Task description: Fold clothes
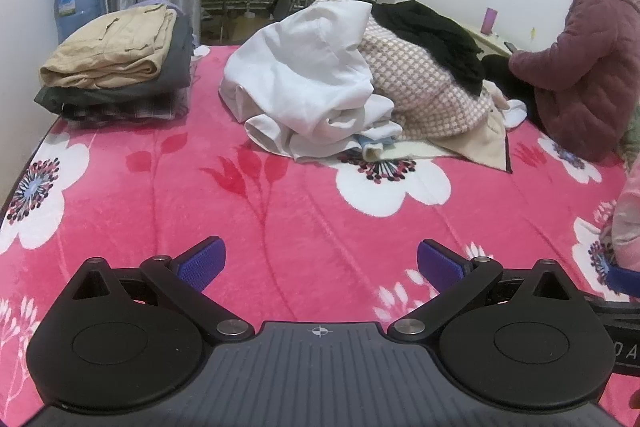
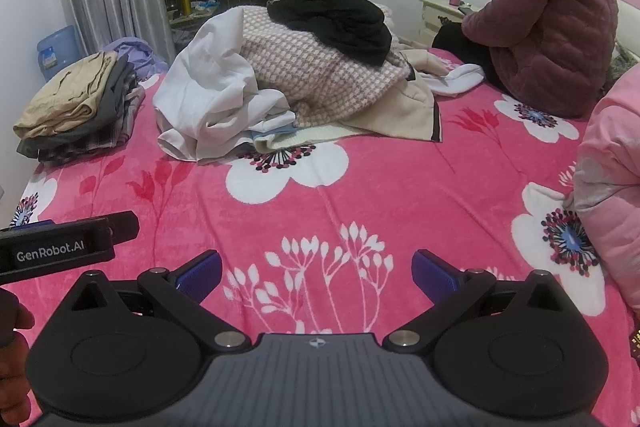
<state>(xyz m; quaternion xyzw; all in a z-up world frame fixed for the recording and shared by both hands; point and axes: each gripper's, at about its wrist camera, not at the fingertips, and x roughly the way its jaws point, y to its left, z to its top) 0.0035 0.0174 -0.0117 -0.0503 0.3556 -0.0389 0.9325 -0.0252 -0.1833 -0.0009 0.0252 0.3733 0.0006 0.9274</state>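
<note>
Left gripper (image 1: 320,263): jaws spread wide, nothing between the blue pads. Right gripper (image 2: 316,267): likewise released, empty. Both hover low over the pink floral blanket (image 1: 280,227), bare in front of them.

Clothes: a folded stack (image 1: 116,63) sits at 10 o'clock in the left wrist view, beige piece on top, grey and plaid beneath. An unfolded heap (image 1: 352,83) lies at 12 to 1 o'clock: white garment (image 1: 304,75) nearest, checked pink knit (image 1: 424,87) behind, black garment (image 1: 432,35) on top. A person in a quilted jacket (image 1: 580,67) sits at 2 o'clock, beyond the heap.

Judgement: some pieces folded, others waiting; both tongs are free for another garment. The white one lies closest and uncovered. Pinch a single layer at an edge or hem, one gripper per side, well apart, so it lifts clear without dragging the knit. Spread flat on the bare blanket before creasing.
</note>
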